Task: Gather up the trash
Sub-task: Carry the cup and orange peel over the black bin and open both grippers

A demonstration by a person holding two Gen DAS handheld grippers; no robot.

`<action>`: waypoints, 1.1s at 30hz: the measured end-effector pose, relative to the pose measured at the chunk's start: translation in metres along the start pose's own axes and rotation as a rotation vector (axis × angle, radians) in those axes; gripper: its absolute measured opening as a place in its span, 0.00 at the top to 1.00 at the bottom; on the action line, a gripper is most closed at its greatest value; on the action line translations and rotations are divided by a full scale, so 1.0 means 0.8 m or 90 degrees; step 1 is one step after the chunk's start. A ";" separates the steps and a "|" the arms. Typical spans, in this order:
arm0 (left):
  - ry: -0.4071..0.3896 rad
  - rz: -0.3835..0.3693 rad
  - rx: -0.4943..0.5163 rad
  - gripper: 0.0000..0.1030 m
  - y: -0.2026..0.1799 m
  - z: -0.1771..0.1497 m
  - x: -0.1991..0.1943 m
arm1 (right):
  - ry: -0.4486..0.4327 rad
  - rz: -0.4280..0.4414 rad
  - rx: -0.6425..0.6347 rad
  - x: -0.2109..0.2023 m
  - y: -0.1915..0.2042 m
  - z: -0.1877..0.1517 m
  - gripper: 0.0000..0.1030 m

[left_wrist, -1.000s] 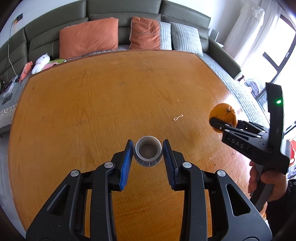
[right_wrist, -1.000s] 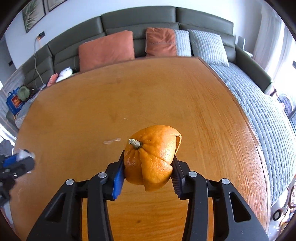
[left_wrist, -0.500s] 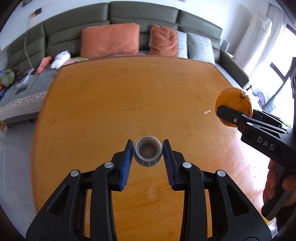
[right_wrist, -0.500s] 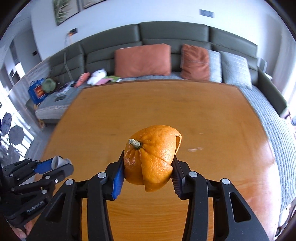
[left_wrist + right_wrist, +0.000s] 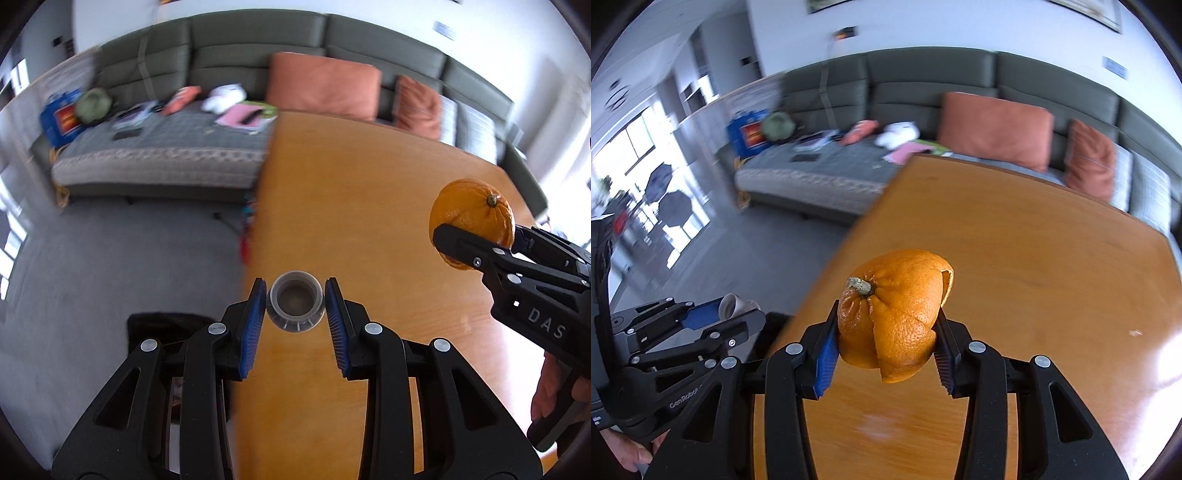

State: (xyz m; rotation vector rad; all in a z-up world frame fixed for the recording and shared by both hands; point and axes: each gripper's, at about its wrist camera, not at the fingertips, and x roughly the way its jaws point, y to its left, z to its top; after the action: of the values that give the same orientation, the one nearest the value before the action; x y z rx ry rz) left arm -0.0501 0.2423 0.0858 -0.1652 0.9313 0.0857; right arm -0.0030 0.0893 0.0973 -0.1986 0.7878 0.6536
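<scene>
My left gripper (image 5: 295, 306) is shut on a small grey-white plastic cup (image 5: 294, 305), its open mouth facing the camera, and hangs over the left edge of the wooden table (image 5: 369, 206). My right gripper (image 5: 886, 332) is shut on a hollow orange peel (image 5: 892, 314) with its stem on top, above the table's left part. In the left wrist view the right gripper (image 5: 476, 240) with the orange peel (image 5: 471, 214) is at the right. From the right wrist camera the left gripper (image 5: 731, 314) and its cup (image 5: 733, 305) show at the lower left, off the table's edge.
A dark opening (image 5: 162, 332) lies on the grey floor (image 5: 110, 266) just beside the table's left edge, under my left gripper. A grey sofa (image 5: 258, 74) with orange cushions (image 5: 321, 86) and scattered items runs along the back. A small scrap (image 5: 1136, 333) lies on the table at the right.
Both grippers have swung left across the table to its left edge, each still holding its item. The floor and a dark opening beside the table have come into view.
</scene>
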 end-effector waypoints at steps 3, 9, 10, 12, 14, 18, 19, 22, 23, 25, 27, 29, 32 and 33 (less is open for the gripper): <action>0.002 0.028 -0.042 0.68 0.053 -0.015 -0.011 | 0.010 0.029 -0.029 0.015 0.046 0.005 0.55; 0.008 0.077 -0.113 0.68 0.138 -0.046 -0.027 | 0.039 0.087 -0.085 0.042 0.133 0.011 0.55; 0.011 0.087 -0.126 0.68 0.152 -0.052 -0.028 | 0.045 0.093 -0.096 0.048 0.147 0.011 0.55; 0.021 0.107 -0.157 0.68 0.185 -0.068 -0.030 | 0.059 0.108 -0.116 0.059 0.177 0.010 0.55; 0.036 0.127 -0.187 0.68 0.216 -0.083 -0.028 | 0.073 0.123 -0.135 0.071 0.204 0.009 0.55; 0.062 0.151 -0.235 0.68 0.263 -0.106 -0.024 | 0.097 0.148 -0.163 0.090 0.247 0.006 0.55; 0.069 0.157 -0.246 0.68 0.275 -0.110 -0.022 | 0.105 0.158 -0.167 0.097 0.259 0.007 0.54; 0.089 0.167 -0.268 0.68 0.300 -0.123 -0.019 | 0.123 0.167 -0.179 0.116 0.294 0.009 0.42; 0.112 0.168 -0.275 0.59 0.310 -0.126 -0.012 | 0.116 0.160 -0.185 0.120 0.303 0.012 0.35; 0.132 0.194 -0.287 0.03 0.325 -0.131 -0.008 | 0.098 0.148 -0.198 0.125 0.317 0.019 0.31; 0.114 0.221 -0.298 0.06 0.336 -0.134 -0.013 | 0.094 0.150 -0.198 0.128 0.321 0.023 0.31; 0.116 0.224 -0.310 0.06 0.346 -0.134 -0.014 | 0.093 0.152 -0.198 0.130 0.326 0.023 0.31; 0.115 0.225 -0.315 0.06 0.350 -0.133 -0.016 | 0.095 0.155 -0.195 0.134 0.327 0.025 0.31; 0.115 0.227 -0.314 0.06 0.349 -0.133 -0.016 | 0.098 0.156 -0.194 0.135 0.327 0.025 0.31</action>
State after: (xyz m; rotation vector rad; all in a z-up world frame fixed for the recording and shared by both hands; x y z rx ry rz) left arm -0.1824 0.4983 0.0045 -0.4677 1.0995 0.6418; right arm -0.0949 0.3541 0.0528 -0.4393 0.8645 0.9998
